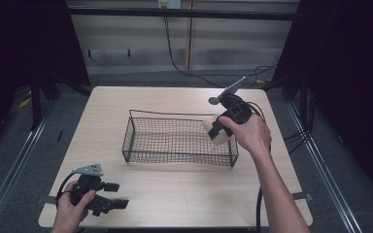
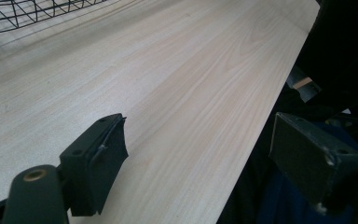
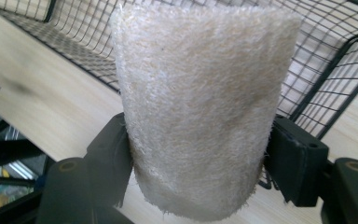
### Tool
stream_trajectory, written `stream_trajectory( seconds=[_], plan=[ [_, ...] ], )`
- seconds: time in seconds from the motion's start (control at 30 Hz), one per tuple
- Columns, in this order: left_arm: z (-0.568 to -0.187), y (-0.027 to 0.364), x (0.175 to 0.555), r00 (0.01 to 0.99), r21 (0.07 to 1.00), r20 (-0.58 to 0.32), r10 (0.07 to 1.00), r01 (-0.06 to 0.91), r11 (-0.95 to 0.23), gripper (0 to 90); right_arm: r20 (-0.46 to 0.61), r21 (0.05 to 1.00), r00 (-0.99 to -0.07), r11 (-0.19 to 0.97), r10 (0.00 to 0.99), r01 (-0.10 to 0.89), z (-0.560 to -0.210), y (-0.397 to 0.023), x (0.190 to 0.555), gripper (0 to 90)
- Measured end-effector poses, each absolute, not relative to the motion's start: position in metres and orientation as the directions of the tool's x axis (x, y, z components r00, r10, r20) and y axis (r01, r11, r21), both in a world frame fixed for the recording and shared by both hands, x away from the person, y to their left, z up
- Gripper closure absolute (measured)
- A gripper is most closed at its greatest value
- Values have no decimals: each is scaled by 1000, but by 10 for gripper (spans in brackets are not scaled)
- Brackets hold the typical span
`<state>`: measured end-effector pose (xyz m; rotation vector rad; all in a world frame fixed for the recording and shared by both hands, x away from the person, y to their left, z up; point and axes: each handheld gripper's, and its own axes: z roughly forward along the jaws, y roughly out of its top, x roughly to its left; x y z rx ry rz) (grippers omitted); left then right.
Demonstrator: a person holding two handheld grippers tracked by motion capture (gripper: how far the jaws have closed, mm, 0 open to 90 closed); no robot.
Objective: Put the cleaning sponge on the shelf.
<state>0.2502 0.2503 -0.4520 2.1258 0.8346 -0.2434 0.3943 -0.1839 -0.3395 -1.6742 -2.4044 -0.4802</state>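
On the bench: a wire basket sits in the middle, with one gripper low at the left and one at the basket's right end.
Bench (image 1: pixel 175 194): pale wood with fine lines, and mostly bare.
Left hand (image 1: pixel 70 211): it comes in at the bottom left corner of the high view and holds its gripper near the front edge.
Left gripper (image 1: pixel 112 194): its jaws stand wide apart with nothing between them. In the left gripper view (image 2: pixel 200 158) one jaw is over the wood and the other hangs past the bench edge, over dark stuff below.
Grey plate (image 1: pixel 88 169): a three-cornered piece on top of the left gripper.
Basket (image 1: pixel 175 156): black wire, long and low, open at the top. It is well apart from the left gripper. A bit of it peeks in at the top left of the left gripper view (image 2: pixel 32 11).
Sponge (image 1: pixel 215 132): a fuzzy cream roll, rough all over. It is up at the right end of the basket, above the rim.
Right gripper (image 1: pixel 222 127): both jaws squeeze the sponge (image 3: pixel 200 112), one on each side, in the right gripper view (image 3: pixel 198 163). The basket (image 3: pixel 326 79) is behind and under the sponge there.
Right hand (image 1: pixel 250 133): it wraps the right gripper, just beside the basket's right end.
Cable (image 1: pixel 259 204): black, it runs down along the right arm.
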Motion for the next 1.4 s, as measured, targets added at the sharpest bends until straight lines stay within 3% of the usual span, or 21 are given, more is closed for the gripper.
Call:
stream_trajectory(
  seconds=[0.67,1.4],
  plan=[
    [-452,251,250,757,626,-440,484,645,-439,176,295,90,-221,203,930,975,-372,-201,402,303],
    [-452,251,251,750,627,-446,488,651,-426,176,276,61,-153,142,949,988,-406,-197,401,302]
  ],
)
